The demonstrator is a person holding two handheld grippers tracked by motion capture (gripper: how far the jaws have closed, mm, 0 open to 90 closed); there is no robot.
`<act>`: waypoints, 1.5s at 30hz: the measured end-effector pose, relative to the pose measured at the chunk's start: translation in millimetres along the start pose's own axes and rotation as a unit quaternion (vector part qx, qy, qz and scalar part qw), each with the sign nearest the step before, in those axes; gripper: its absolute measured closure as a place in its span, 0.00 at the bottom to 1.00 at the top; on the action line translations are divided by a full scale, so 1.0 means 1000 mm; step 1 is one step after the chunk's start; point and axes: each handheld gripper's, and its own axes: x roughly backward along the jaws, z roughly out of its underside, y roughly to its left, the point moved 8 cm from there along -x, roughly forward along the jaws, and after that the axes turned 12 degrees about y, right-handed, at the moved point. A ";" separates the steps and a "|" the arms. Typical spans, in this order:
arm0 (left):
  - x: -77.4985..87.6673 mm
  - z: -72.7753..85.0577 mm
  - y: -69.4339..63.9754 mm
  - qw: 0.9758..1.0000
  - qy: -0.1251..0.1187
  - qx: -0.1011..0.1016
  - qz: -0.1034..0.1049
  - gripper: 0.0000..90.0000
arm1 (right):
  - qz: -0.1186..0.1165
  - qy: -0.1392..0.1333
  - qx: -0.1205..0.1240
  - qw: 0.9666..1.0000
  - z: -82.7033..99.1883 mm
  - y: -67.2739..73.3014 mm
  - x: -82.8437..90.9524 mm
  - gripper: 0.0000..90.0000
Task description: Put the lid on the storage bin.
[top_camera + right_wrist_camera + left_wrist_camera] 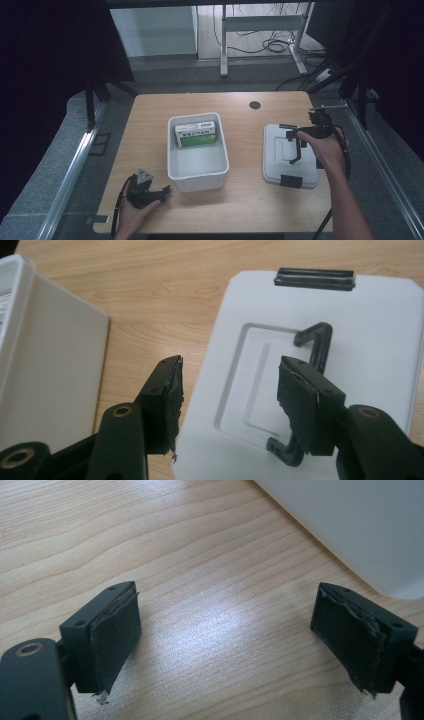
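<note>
Lid (290, 157) lies flat on the bench (150, 130), just right of the open white bin (198, 175), w/ its black handle (296, 145) standing up from the top and a black latch clip (290, 181) on the near edge. Right tool (300, 134) hovers over the lid's far half, jaws apart w/ nothing between the pads; in the right gripper view the handle (320, 342) sits just beyond and partly behind the right-hand pad (300, 410), so the tool isn't yet lined up on it. Left tool (165, 189) rests on the bench near the bin's front-left corner, jaws wide apart, bare wood between them (225, 630). Likely step: grab the handle and carry the lid onto the bin, which holds a green-and-white box (196, 134) at its far end. Risks: one pad lands on the handle instead of straddling it and shoves the lid sideways; a thin off-centre grip lets the lid tilt or swing when lifted; lid edge could catch the bin's rim on the way over. Room: the lid's right edge is near the bench's right edge, so a push that way could send it off; the gap btwn lid and bin is narrow; open bench lies in front and on the far side.
</note>
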 end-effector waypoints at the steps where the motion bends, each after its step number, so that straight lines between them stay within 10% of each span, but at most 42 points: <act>1: 0.000 0.000 0.000 1.000 0.000 0.000 0.000 0.14 | 0.003 0.003 0.000 1.000 -0.001 -0.002 -0.001 0.49; 31: 0.000 0.000 0.000 1.000 0.000 0.000 0.000 0.14 | 0.036 0.081 -0.055 0.995 -0.003 -0.040 -0.035 0.53; 45: 0.000 0.000 0.000 1.000 0.000 -0.001 0.000 0.14 | 0.014 0.120 -0.112 0.986 0.005 -0.052 -0.051 0.84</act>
